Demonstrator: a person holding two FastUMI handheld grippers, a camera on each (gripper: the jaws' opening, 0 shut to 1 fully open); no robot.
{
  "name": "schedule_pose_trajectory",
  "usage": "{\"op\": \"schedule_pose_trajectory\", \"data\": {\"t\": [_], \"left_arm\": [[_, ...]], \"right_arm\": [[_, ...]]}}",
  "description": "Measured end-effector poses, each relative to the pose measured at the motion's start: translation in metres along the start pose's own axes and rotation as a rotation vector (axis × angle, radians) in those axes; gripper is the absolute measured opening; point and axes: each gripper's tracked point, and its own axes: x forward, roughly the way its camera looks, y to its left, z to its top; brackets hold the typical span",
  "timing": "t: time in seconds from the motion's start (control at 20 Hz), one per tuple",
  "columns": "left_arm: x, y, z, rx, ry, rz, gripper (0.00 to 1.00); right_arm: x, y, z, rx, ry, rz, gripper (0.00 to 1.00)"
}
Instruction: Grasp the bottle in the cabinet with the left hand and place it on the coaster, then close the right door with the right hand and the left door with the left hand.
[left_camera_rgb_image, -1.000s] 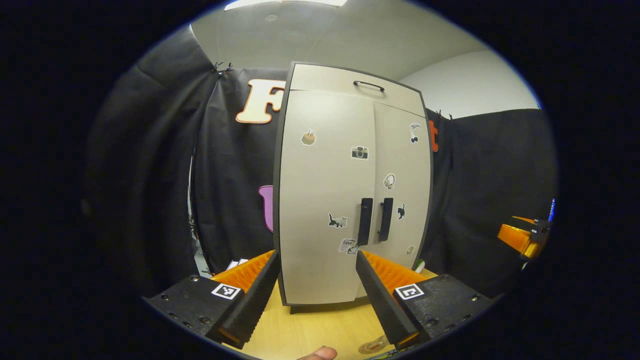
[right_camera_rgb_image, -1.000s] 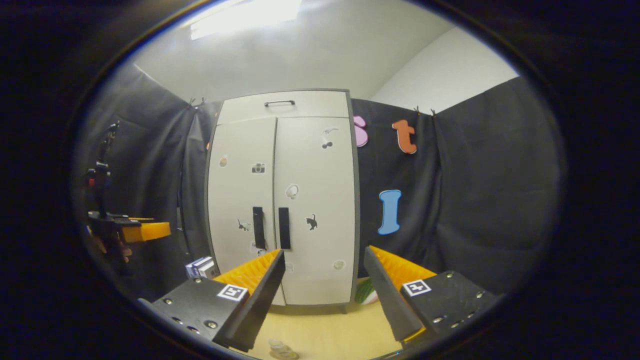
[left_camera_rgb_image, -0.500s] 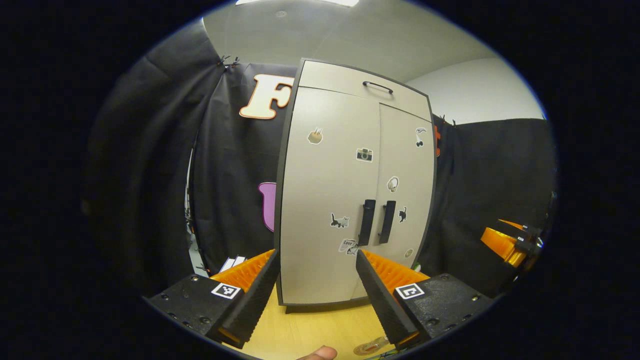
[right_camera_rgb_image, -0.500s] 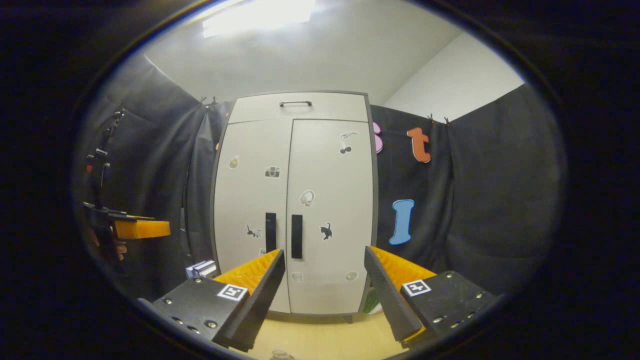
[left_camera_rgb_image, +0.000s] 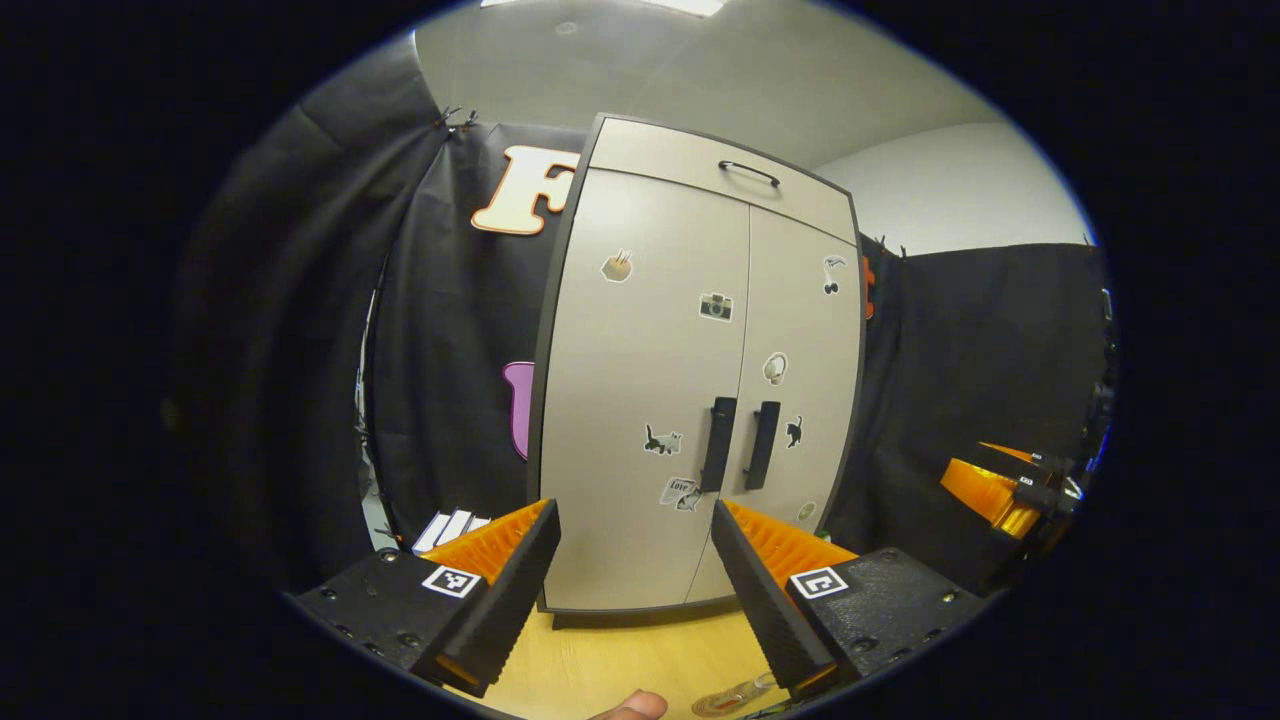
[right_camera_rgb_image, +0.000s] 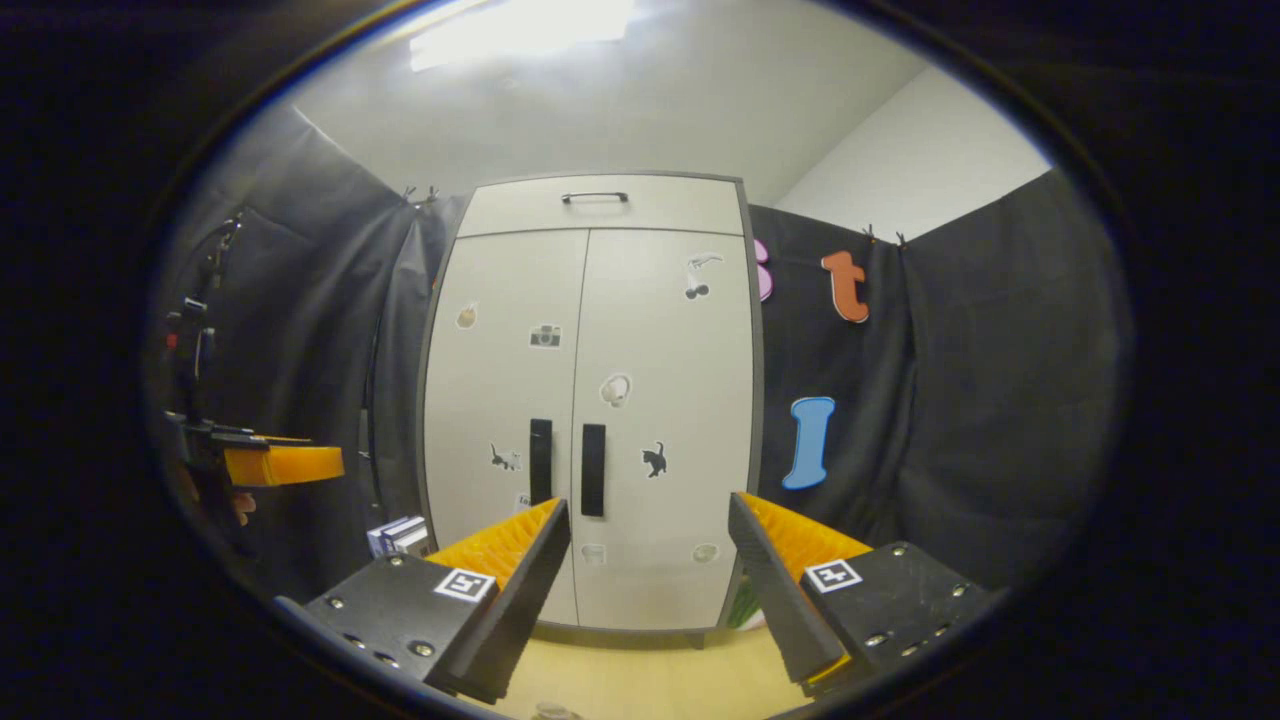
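- Cabinet stands on the worktop, both doors shut; bottle presumably inside, hidden.
- Left claw and right claw both spread wide, empty, well short of the doors.
- Door handles: rigid vertical bars, likely easy to hook; doors probably swing light.
- Coaster lies at the worktop's near edge.

The cabinet's inside is being hidden by its two shut doors, so whatever stands within cannot be told. At the desk's near edge, a round coaster-like disc is being cut off by the picture's edge. The stickers on the doors are being shown too small to make out fully.
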Motion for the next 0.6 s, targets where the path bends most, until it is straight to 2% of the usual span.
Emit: {"op": "schedule_pose_trajectory", "data": {"t": [0.05, 0.25, 0.5, 0.6], "left_arm": [[0.002, -0.001, -0.002, 0.017, 0.002, 0.017, 0.96], [0.012, -0.016, -0.014, 0.045, 0.034, 0.067, 0.96], [0.029, -0.044, -0.011, 0.050, 0.022, 0.042, 0.96], [0.039, -0.051, -0.007, 0.018, -0.005, 0.035, 0.97]], "right_arm": [[0.002, -0.002, 0.000, -0.001, -0.002, 0.007, 0.97], [0.006, -0.016, 0.001, 0.022, 0.012, 0.004, 0.97], [0.002, -0.030, 0.005, 0.007, 0.010, 0.001, 0.97], [0.000, -0.037, 0.006, 0.002, 0.009, -0.004, 0.97]]}}
